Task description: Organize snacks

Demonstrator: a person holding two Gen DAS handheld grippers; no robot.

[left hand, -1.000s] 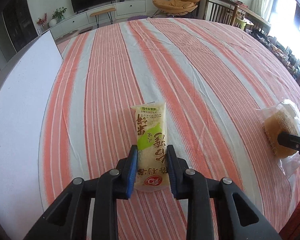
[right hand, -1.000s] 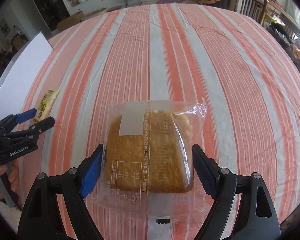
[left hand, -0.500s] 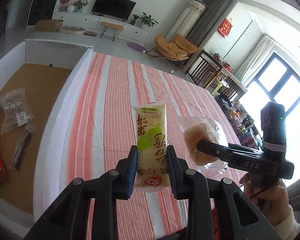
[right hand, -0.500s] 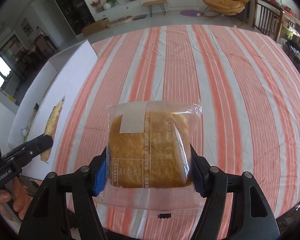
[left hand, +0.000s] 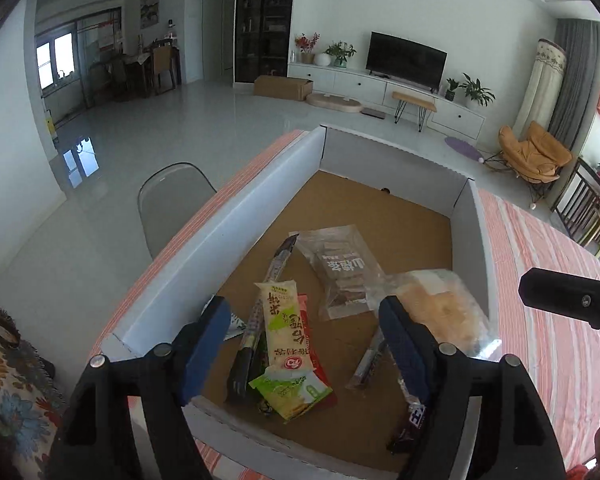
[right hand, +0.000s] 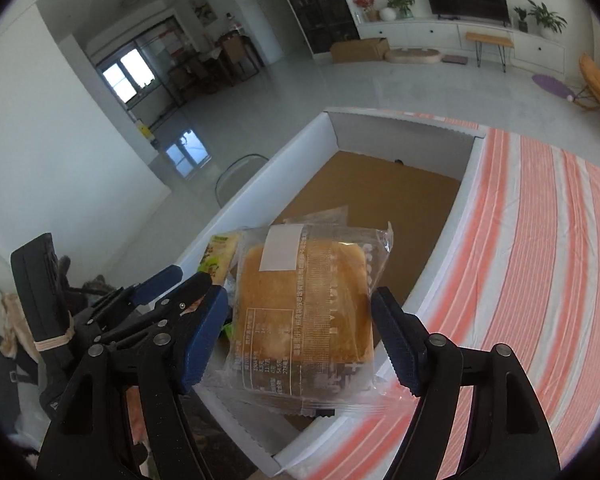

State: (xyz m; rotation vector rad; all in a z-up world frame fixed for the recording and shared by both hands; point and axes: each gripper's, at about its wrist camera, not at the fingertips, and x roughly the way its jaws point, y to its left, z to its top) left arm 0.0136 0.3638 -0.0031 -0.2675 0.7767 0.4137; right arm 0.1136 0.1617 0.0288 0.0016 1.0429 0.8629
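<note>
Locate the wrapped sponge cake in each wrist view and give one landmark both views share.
Left wrist: wrapped sponge cake, blurred, right of centre, above the box floor beside the left gripper's right-hand finger.
Right wrist: wrapped sponge cake, centre, between the opening jaws of the right gripper, pads clear of it.
Shared landmark: white cardboard box.

The rice cracker pack [left hand: 285,328] carries green Chinese characters and a round red logo, all upside down. The clear biscuit bag [left hand: 342,270] shows three white Chinese characters. The cake wrapper [right hand: 304,312] has a blank white sticker and a nutrition table too small to read.
</note>
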